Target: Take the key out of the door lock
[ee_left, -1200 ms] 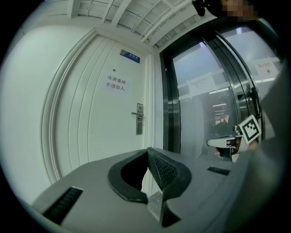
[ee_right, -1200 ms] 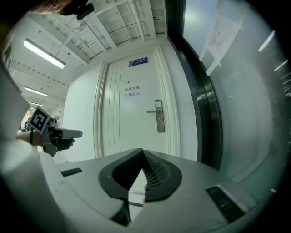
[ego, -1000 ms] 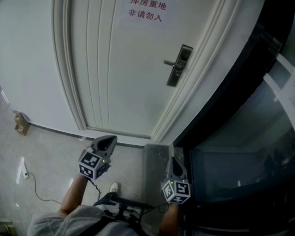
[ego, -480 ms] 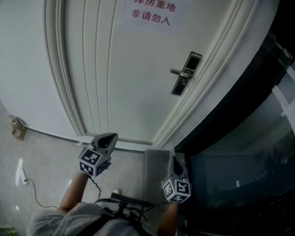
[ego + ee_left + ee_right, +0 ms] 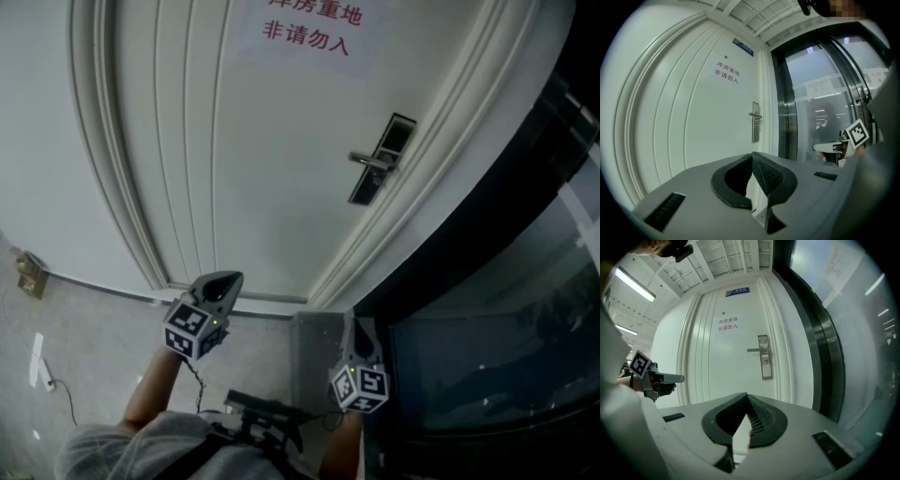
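Well beyond right gripper (image 5: 747, 397): door lock (image 5: 764, 363)

Soft gray indoor light, with round bent edges in 2 of the 3 views.
The head view is dim and dull, and the white door (image 5: 281, 159) looks gray, darkest by the glass wall (image 5: 487, 356). Both gripper views are round with black corners (straight lines bend there). A strip light (image 5: 633, 282) glows up high in the right gripper view, and the glass shines pale.
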`<action>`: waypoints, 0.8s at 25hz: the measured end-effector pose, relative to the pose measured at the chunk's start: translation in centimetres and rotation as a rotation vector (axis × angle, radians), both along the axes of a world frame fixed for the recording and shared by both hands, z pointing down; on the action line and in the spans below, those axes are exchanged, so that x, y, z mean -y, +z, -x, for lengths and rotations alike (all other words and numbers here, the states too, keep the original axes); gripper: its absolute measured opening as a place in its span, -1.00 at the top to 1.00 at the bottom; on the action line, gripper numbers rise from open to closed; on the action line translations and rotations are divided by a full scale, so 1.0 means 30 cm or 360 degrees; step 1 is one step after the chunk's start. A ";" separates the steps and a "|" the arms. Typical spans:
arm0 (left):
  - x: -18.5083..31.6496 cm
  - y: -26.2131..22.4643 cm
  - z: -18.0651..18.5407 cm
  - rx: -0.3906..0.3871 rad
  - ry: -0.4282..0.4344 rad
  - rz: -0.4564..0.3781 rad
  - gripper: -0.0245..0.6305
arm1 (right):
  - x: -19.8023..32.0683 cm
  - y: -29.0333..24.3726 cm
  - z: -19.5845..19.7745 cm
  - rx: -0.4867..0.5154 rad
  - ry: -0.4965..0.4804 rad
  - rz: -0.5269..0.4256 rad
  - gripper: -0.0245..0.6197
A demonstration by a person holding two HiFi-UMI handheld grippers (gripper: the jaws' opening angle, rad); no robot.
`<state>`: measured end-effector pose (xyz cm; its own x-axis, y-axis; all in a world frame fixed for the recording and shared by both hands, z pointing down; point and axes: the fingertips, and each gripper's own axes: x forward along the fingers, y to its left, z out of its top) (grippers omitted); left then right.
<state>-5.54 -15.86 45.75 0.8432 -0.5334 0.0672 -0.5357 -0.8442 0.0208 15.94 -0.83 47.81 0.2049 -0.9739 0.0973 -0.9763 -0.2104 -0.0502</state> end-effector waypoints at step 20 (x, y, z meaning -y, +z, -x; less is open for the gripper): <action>0.378 -0.013 -0.268 0.0016 -0.0087 0.0021 0.91 | 0.389 0.006 -0.311 0.0001 -0.0054 0.0013 0.89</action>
